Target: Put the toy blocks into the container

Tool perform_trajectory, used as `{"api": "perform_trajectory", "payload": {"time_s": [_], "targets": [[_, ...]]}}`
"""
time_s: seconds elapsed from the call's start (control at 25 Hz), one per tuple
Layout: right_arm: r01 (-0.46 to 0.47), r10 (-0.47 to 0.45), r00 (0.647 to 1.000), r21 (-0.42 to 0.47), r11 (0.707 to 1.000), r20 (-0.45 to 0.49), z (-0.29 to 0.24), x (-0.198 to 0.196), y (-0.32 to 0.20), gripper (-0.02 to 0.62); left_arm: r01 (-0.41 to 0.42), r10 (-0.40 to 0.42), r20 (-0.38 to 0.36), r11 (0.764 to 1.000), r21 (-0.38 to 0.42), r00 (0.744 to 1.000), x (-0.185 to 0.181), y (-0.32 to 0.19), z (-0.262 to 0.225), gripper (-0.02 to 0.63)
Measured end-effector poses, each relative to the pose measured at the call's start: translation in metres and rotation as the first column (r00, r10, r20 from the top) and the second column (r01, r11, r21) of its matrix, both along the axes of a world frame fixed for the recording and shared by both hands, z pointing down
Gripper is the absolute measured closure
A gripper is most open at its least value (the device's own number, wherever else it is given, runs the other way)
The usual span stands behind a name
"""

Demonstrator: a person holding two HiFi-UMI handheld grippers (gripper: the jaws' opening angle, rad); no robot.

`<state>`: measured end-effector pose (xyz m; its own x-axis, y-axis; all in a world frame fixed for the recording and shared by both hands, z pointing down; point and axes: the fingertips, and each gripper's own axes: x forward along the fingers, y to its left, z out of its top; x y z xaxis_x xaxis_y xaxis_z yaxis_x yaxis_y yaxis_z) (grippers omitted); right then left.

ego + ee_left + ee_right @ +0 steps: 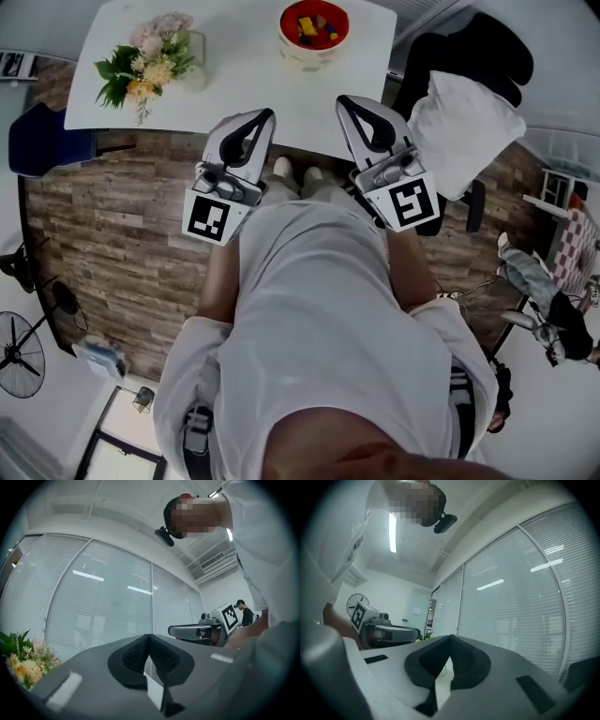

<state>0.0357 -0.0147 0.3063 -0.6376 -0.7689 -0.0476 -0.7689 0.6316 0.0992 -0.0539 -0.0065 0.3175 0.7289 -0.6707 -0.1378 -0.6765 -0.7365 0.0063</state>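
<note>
Both our left gripper [265,114] and right gripper [343,99] are closed, empty; colourful toy blocks [312,26] sit in the red round bowl [291,42], so we judge nothing remains.

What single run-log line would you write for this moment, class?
left gripper: shut, empty | right gripper: shut, empty | toy blocks: in red bowl on white table | both grippers apart from bowl
</note>
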Motion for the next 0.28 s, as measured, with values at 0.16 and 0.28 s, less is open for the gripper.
{"api": "perform_trajectory", "payload": {"time_s": [0.16,0.28], "targets": [[0.015,-0.015,1.000,-0.001,1.000,0.010,0.001,0.015,0.009,0.595,0.007,-0.006,0.008,1.000,-0.009,1.000,0.019,0.009,0.000,0.612],[0.018,-0.017,0.999,-0.015,1.000,0.029,0.006,0.026,0.016,0.595,0.003,-0.003,0.014,1.000,-0.022,1.000,0.033,0.018,0.004,0.612]]}}
